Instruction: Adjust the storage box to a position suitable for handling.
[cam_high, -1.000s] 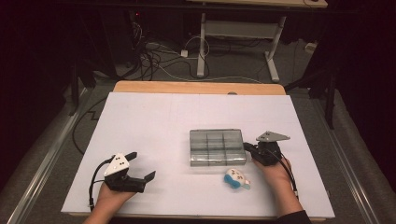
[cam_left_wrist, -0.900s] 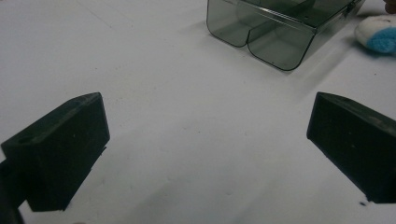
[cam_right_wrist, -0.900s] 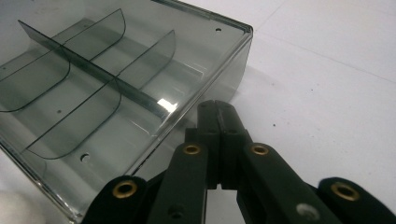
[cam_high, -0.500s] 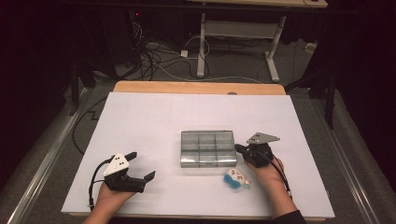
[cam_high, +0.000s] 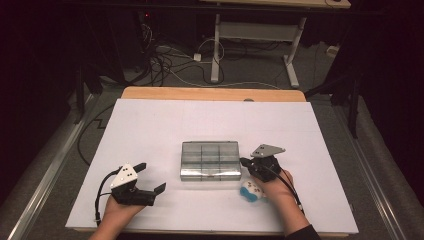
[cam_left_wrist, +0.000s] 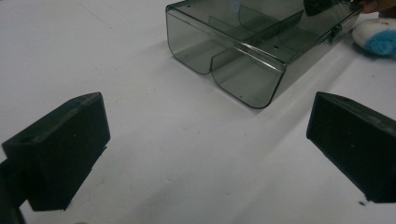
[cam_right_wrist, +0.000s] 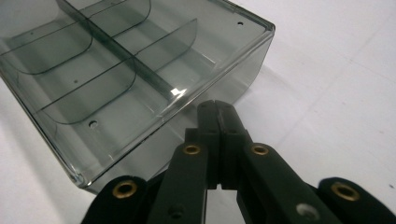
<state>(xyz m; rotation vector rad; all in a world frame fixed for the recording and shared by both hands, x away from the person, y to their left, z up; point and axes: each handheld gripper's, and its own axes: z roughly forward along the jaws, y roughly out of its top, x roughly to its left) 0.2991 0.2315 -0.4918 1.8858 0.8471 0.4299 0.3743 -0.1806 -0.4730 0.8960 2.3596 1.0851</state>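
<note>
The clear box (cam_high: 210, 160) sits mid-table on the white sheet (cam_high: 150, 130), the right gripper (cam_high: 246, 162) touching its right side with jaws pressed together, a blue-white toy (cam_high: 250, 191) near its corner, and the left gripper (cam_high: 150, 181) well apart, jaws spread.

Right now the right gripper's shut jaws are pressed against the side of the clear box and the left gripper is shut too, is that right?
Not quite. The left gripper is open: the left gripper view shows its jaws wide apart. The right gripper is shut against the clear box.
</note>
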